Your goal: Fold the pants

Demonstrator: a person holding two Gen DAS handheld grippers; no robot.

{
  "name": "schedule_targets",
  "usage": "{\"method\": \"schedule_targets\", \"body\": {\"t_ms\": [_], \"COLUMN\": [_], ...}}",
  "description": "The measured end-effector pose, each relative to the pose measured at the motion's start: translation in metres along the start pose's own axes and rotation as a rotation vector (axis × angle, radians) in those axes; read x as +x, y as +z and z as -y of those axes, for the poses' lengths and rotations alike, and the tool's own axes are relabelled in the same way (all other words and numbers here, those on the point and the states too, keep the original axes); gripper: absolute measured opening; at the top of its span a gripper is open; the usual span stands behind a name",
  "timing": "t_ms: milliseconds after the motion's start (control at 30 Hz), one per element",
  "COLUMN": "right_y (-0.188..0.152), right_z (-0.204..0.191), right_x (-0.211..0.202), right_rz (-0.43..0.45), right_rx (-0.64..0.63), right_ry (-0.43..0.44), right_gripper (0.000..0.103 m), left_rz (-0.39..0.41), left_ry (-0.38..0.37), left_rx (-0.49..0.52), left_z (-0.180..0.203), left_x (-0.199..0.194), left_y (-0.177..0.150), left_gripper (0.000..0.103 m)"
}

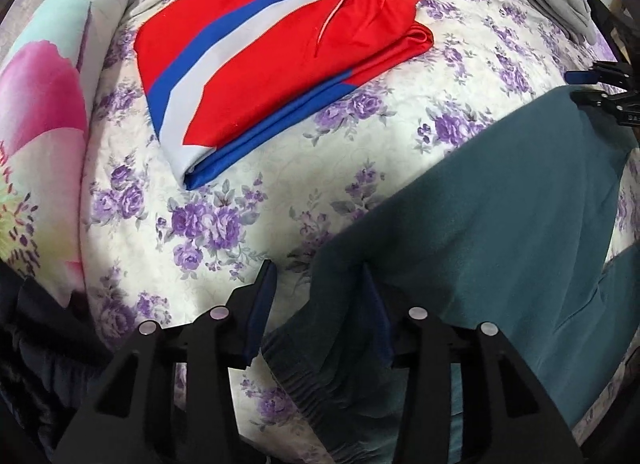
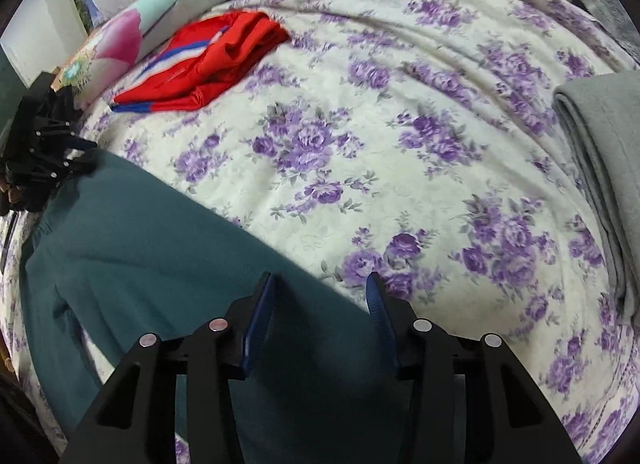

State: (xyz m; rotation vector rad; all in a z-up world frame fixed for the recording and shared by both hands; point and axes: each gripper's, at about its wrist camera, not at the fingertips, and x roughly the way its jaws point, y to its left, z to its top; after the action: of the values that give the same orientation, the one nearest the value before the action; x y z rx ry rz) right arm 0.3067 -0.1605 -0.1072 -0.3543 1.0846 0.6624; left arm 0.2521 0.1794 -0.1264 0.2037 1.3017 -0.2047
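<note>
Teal sweatpants (image 1: 500,192) lie on the floral bed, near folded red shorts (image 1: 276,64); both grippers' jaws open at cuff & waist, prob. positioning to fold.

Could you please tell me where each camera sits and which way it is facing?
Left wrist: on the left gripper, over the teal fleece pants' cuff; the right gripper shows far right.
Right wrist: on the right gripper, over the pants' other end; the left gripper shows far left.
Shared: folded red striped garment, purple-flowered bedspread.
</note>
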Motion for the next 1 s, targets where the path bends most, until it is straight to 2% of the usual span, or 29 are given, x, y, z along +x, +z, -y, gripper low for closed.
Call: {"method": "schedule_targets", "body": {"t_ms": [33, 67, 100, 133, 167, 200, 233, 433, 567, 667, 800, 1000], "right_y": [0.0, 0.0, 0.0, -0.001, 0.0, 0.0, 0.0, -0.007, -0.016, -0.024, -0.05, -0.099], "right_z": [-0.001, -0.002, -0.004, -0.007, -0.009, -0.01, -0.012, -0.008, -0.019, -0.029, -0.048, -0.07], "right_x": [0.004, 0.007, 0.009, 0.01, 0.01, 0.011, 0.01, -0.029, -0.066, -0.09, -0.122, -0.146], "right_rz": [-0.005, -0.007, -0.006, -0.004, -0.007, -0.011, -0.017, 0.053, 0.091, 0.104, 0.122, 0.118], "right_rx": [0.0, 0.001, -0.005, -0.012, -0.015, -0.011, -0.008, 0.023, -0.004, -0.016, -0.032, -0.013], "right_ry": [0.0, -0.001, -0.006, -0.002, 0.021, 0.037, 0.051, 0.089, 0.097, 0.103, 0.124, 0.138], "right_gripper": [0.049, 0.046, 0.037, 0.03, 0.013, 0.006, 0.004, 0.003, 0.003, 0.003, 0.003, 0.003], "left_rz": [-0.004, -0.007, -0.009, -0.008, -0.006, -0.006, -0.004, 0.049, 0.104, 0.151, 0.198, 0.21], "left_ry": [-0.005, -0.015, -0.031, -0.038, -0.037, -0.03, -0.018, -0.004, -0.011, -0.01, -0.016, -0.023], "left_rx": [0.001, 0.003, 0.013, 0.027, 0.043, 0.061, 0.076, 0.059, 0.068, 0.092, 0.12, 0.128], "left_z": [-0.001, -0.002, -0.001, 0.0, 0.003, 0.007, 0.012, 0.009, 0.009, 0.024, 0.049, 0.072], "left_x": [0.001, 0.001, 0.001, 0.001, -0.003, -0.004, -0.004, -0.034, -0.075, -0.108, -0.139, -0.166], "left_y": [0.001, 0.002, 0.003, 0.005, 0.0, 0.002, 0.003, 0.0, -0.009, -0.021, -0.042, -0.089], "left_gripper": [0.042, 0.036, 0.032, 0.021, 0.012, 0.009, 0.006, 0.004, 0.004, 0.004, 0.004, 0.004]}}
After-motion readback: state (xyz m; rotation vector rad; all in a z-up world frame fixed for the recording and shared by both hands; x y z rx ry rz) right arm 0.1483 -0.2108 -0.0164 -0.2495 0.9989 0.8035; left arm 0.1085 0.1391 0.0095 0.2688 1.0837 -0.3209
